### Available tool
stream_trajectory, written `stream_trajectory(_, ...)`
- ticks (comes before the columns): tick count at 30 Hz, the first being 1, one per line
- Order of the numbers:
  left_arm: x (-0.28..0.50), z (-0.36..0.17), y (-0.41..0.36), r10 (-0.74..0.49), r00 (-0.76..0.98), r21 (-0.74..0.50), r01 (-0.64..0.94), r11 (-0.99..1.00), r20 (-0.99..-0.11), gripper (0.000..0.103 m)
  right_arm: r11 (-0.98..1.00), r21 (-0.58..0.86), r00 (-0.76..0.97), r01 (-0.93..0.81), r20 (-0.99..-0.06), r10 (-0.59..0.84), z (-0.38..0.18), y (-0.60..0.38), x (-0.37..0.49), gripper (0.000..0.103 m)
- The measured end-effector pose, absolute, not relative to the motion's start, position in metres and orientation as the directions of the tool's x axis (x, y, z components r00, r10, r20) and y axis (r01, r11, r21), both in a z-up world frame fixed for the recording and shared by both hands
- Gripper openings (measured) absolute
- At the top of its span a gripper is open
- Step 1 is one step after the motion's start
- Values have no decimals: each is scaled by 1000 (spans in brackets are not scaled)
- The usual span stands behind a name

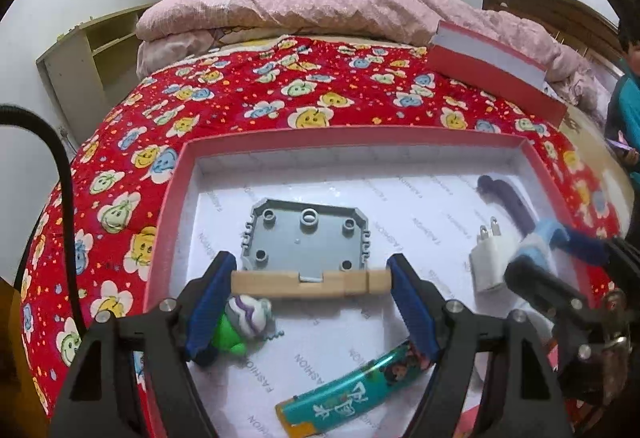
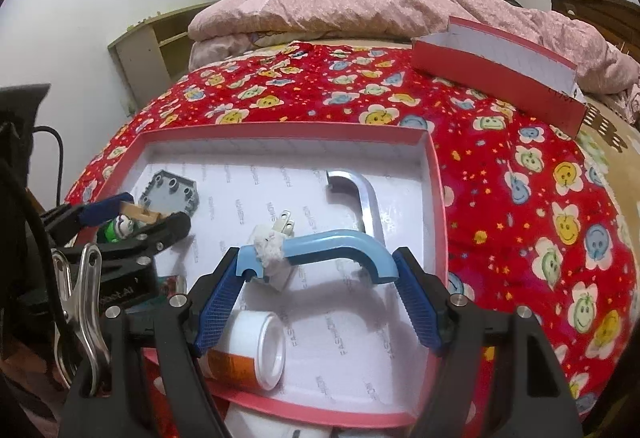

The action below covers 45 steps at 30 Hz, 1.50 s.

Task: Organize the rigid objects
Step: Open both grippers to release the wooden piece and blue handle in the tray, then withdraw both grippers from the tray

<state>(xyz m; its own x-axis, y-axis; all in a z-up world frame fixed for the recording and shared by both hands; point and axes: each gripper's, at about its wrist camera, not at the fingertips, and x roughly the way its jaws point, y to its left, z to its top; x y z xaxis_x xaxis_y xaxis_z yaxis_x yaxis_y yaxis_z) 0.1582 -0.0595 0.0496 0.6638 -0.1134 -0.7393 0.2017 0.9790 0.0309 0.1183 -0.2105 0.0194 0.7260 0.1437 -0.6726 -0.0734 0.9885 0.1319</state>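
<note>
A red box [image 1: 164,197] with a white lining lies on the bed; it also shows in the right wrist view [image 2: 434,173]. My left gripper [image 1: 311,280] is shut on a wooden block [image 1: 308,284] and holds it over the box, above a grey plastic plate [image 1: 306,242]. My right gripper [image 2: 318,258] is shut on a light blue handle [image 2: 336,244] and holds it above a white plug adapter [image 2: 276,238]. A silver handle [image 2: 360,193], an orange bottle with a white cap [image 2: 252,352], a green and purple toy [image 1: 244,322] and a teal lighter [image 1: 352,394] lie in the box.
The box lid [image 1: 492,73] lies at the back right of the red flowered bedspread [image 1: 280,93]. A pink quilt [image 1: 320,5] is bunched at the bed's far end. A person in teal [image 1: 628,105] stands at the right edge. A metal clip [image 2: 86,302] hangs at the left.
</note>
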Motion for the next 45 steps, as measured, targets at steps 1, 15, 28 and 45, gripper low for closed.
stream_trajectory(1,159,50,-60,-113,665,31,200,979,-738,81,988,135,727,-75,-671,147,19,-211,119,76)
stream_trajectory(15,158,49,-61,-116,666,27,200,979,-737,89,986,134,738,-103,-654,166,16,-203,119,85)
stream_trajectory(28,147,60,-50,-105,671,2,157,988,-734,89,985,134,770,-112,-614,171,29,-203,103,87)
stream_trajectory(45,123,73,-48,-126,687,-5,175,985,-716,89,981,153,778,-119,-600,188,40,-203,85,87)
